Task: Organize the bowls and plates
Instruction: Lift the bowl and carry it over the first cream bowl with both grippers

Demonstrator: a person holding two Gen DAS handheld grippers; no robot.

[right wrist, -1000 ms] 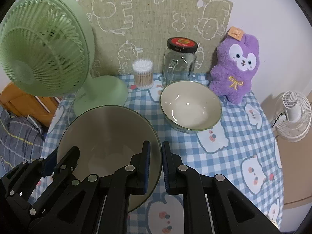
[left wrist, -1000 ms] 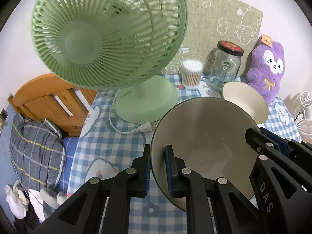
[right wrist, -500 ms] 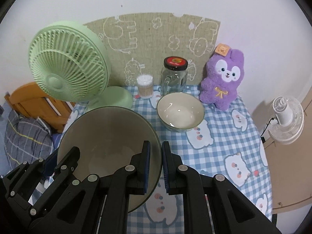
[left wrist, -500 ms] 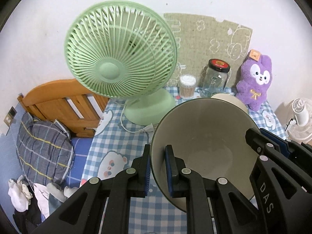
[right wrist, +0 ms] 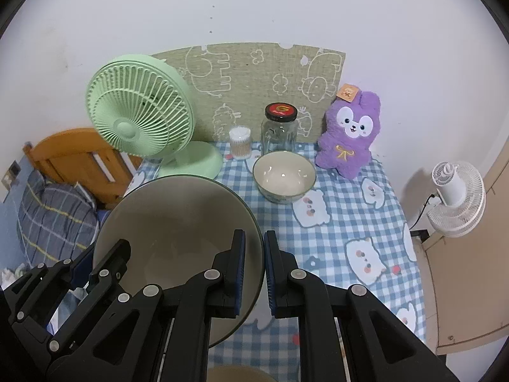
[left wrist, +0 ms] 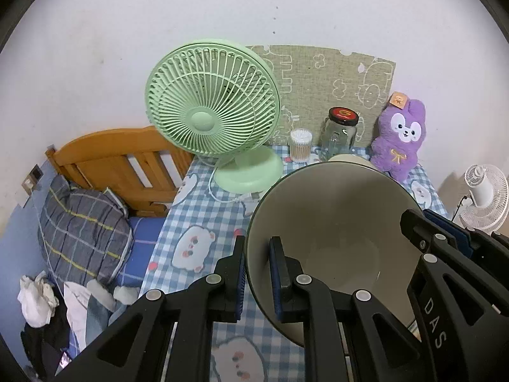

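A large cream bowl with a dark rim (left wrist: 337,222) (right wrist: 178,222) hangs above the checked tablecloth, held by both grippers. My left gripper (left wrist: 257,273) is shut on its left rim. My right gripper (right wrist: 254,270) is shut on its right rim, and shows at the right in the left wrist view (left wrist: 439,238). A smaller cream bowl (right wrist: 284,175) stands on the table at the back, in front of the jar; in the left wrist view only its rim (left wrist: 348,158) shows behind the held bowl. A further cream rim (right wrist: 235,374) shows at the bottom edge.
A green fan (right wrist: 143,121), a cotton swab tub (right wrist: 240,143), a glass jar with a red-black lid (right wrist: 280,130) and a purple plush rabbit (right wrist: 350,133) line the back of the table. A wooden bed (left wrist: 121,159) lies left, a white fan (right wrist: 455,197) right.
Both grippers have risen and pulled back with the large bowl between them. The table things look smaller and farther away. The grip has not changed.
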